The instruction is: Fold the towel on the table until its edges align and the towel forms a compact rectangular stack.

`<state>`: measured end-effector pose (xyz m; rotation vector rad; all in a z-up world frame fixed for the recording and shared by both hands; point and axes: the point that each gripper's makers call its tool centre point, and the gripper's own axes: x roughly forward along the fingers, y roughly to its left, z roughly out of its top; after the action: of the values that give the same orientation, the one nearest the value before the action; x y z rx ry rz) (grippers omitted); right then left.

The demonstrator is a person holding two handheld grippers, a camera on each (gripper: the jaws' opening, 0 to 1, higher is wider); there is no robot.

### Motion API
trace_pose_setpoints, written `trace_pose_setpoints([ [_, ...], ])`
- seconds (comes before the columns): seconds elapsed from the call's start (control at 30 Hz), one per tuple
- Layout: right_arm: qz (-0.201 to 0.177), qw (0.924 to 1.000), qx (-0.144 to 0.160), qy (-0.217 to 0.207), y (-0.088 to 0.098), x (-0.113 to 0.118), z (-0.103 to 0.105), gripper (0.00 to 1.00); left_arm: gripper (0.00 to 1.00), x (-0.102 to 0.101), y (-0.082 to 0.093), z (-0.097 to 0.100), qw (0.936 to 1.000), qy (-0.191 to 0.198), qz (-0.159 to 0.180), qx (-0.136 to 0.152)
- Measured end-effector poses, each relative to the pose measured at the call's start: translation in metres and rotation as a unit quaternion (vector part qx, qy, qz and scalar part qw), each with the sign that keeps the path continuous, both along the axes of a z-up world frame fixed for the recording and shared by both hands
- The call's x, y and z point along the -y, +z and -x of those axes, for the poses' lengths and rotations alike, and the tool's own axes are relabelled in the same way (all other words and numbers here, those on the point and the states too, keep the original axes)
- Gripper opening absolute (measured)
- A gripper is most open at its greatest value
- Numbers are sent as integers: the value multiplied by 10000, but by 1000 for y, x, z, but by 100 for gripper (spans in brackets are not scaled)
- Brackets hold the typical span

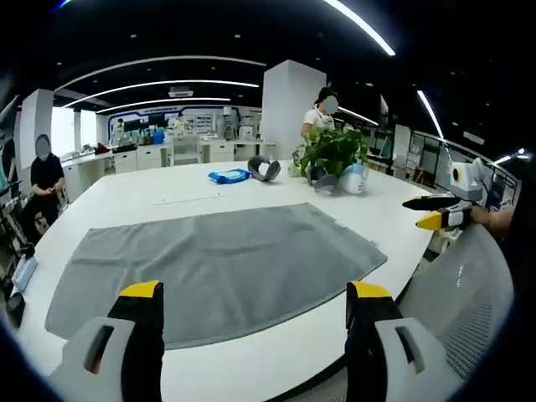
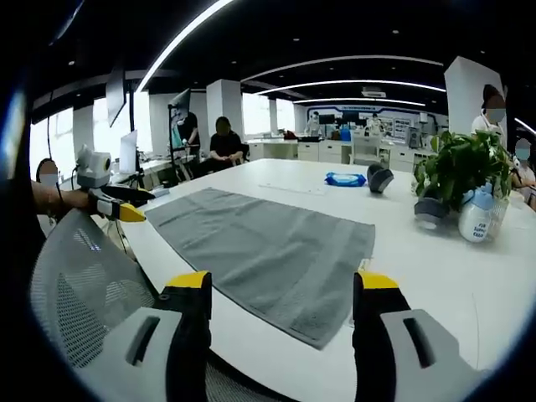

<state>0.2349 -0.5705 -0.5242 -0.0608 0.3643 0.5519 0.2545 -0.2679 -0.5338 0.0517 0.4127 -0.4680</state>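
Your gray towel (image 1: 222, 268) lies flat and unfolded on the white counter (image 1: 151, 197); both tongs, left (image 1: 255, 322) and right (image 2: 280, 314), released, every fold remaining.

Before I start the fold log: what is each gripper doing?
Left gripper: open, holding nothing, short of the towel.
Right gripper: open, holding nothing.

One grey towel (image 1: 222, 264) lies flat on one white table (image 1: 151, 197). Also on the table: one potted plant (image 1: 331, 155), one white bottle (image 1: 355, 178), one blue cloth (image 1: 229, 176) and one grey headset-like object (image 1: 265, 167). One mesh chair back (image 2: 79, 285) stands at the table's edge. Two claws: left claw (image 1: 255, 303), right claw (image 2: 280, 293)
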Motion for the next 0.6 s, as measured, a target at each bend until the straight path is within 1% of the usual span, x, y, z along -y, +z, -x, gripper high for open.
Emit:
trace_pose_setpoints([
  [0.27,39,10000,-50,25,-1,-1,1,65,92,1,-1,1,10000,-28,-25,-61],
  [0.43,-60,10000,-16,-36,1,1,1,65,92,0,-1,1,10000,-20,-34,-49],
  [0.6,-10,10000,-61,-1,-1,0,1,65,92,1,-1,2,10000,-30,-40,-55],
])
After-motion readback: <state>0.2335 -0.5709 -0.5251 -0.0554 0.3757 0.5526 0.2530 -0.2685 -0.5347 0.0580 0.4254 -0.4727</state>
